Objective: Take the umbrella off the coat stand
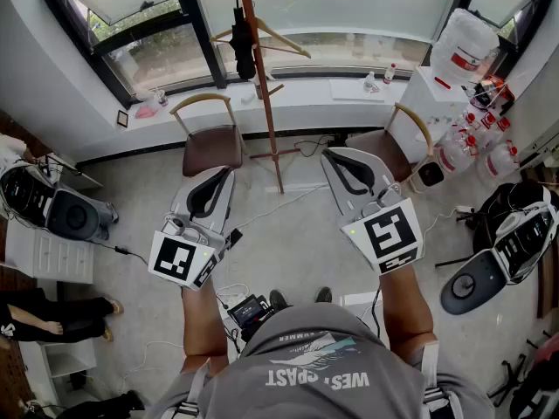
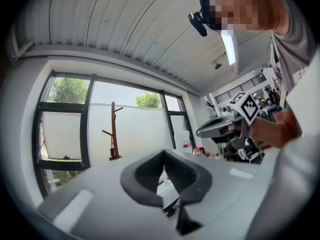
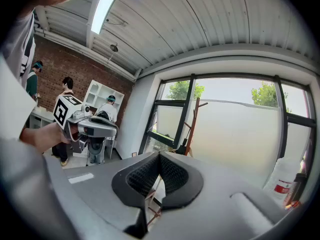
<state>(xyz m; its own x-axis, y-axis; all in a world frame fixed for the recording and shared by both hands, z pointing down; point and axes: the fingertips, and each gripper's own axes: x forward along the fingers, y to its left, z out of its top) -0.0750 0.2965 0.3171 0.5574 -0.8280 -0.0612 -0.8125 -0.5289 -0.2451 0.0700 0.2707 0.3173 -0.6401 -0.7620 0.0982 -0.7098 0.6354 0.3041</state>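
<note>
A tall wooden coat stand [image 1: 262, 77] stands in front of the window. A folded black umbrella [image 1: 242, 46] hangs from a peg near its top, next to a wooden hanger [image 1: 281, 37]. My left gripper [image 1: 224, 174] and right gripper [image 1: 333, 156] are both held out level and well short of the stand, left and right of its foot. Both are shut with nothing between the jaws. In the left gripper view the stand [image 2: 114, 131] shows far off past the touching jaws. In the right gripper view the stand [image 3: 193, 124] has a dark bundle [image 3: 184, 146] low beside it.
Two brown chairs [image 1: 212, 148] [image 1: 383, 151] flank the stand's foot. Water jugs [image 1: 463, 42] and a white cabinet sit at the back right. Machines stand at the left [image 1: 52, 203] and right [image 1: 502, 256], and cables lie on the floor. Several people [image 3: 67, 91] stand far off.
</note>
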